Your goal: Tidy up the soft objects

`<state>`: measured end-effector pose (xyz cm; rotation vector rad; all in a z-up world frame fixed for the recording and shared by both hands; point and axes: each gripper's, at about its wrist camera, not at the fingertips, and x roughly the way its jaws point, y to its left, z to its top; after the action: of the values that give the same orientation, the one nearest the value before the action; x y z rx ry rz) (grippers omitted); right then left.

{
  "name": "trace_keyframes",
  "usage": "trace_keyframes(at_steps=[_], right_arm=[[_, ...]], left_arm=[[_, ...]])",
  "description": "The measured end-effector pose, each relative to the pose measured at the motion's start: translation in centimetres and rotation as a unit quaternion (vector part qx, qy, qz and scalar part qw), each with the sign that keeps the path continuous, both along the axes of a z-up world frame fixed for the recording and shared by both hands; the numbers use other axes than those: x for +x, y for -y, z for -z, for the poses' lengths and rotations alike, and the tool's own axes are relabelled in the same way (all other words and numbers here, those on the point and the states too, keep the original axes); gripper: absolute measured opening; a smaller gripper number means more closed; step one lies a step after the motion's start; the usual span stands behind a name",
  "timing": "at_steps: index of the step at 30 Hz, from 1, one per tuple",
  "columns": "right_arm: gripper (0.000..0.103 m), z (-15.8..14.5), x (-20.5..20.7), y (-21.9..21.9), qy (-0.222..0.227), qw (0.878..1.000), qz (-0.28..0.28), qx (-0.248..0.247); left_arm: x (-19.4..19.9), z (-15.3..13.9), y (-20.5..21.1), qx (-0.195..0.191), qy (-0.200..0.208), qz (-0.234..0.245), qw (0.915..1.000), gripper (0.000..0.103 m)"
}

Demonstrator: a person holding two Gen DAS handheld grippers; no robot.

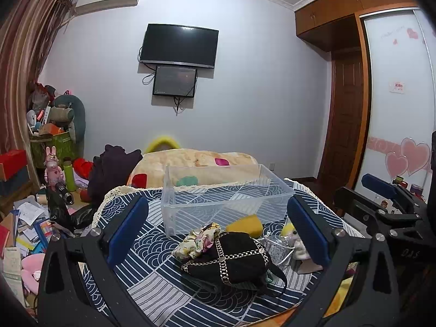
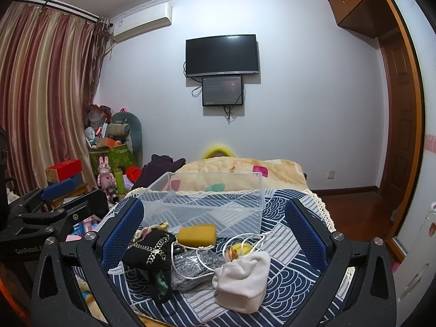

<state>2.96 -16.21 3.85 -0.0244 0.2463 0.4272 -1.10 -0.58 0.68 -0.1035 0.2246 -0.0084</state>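
Observation:
A clear plastic bin [image 1: 174, 199] [image 2: 260, 190] stands empty on the blue patterned cloth. In front of it lie a black chain-trimmed pouch [image 1: 231, 259] [image 2: 150, 250], a floral scrunchie [image 1: 196, 238] [image 2: 143, 231], a yellow sponge [image 1: 245, 224] [image 2: 196, 234], a grey glitter drawstring bag [image 1: 278, 249] [image 2: 193, 265] and a white cloth pouch [image 2: 244, 280]. My left gripper [image 1: 218, 229] is open and empty, with the black pouch between its fingers. My right gripper [image 2: 215, 231] is open and empty over the pile.
The cloth [image 1: 152, 280] covers a small table that ends at a lace edge [image 2: 324, 209]. A bed with a beige blanket [image 1: 196, 163] lies behind. Cluttered papers and toys [image 1: 24, 218] fill the left floor. A wardrobe [image 1: 395, 95] stands to the right.

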Motion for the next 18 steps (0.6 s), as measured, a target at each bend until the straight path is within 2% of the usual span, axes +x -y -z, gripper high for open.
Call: trace_keyframes(at_steps=[18], right_arm=[[0.103,-0.05,-0.23,-0.06,0.005,1.0,0.002,-0.002]], left_arm=[[0.0,-0.03,-0.03,-0.002,0.0,0.001,1.0,0.103]])
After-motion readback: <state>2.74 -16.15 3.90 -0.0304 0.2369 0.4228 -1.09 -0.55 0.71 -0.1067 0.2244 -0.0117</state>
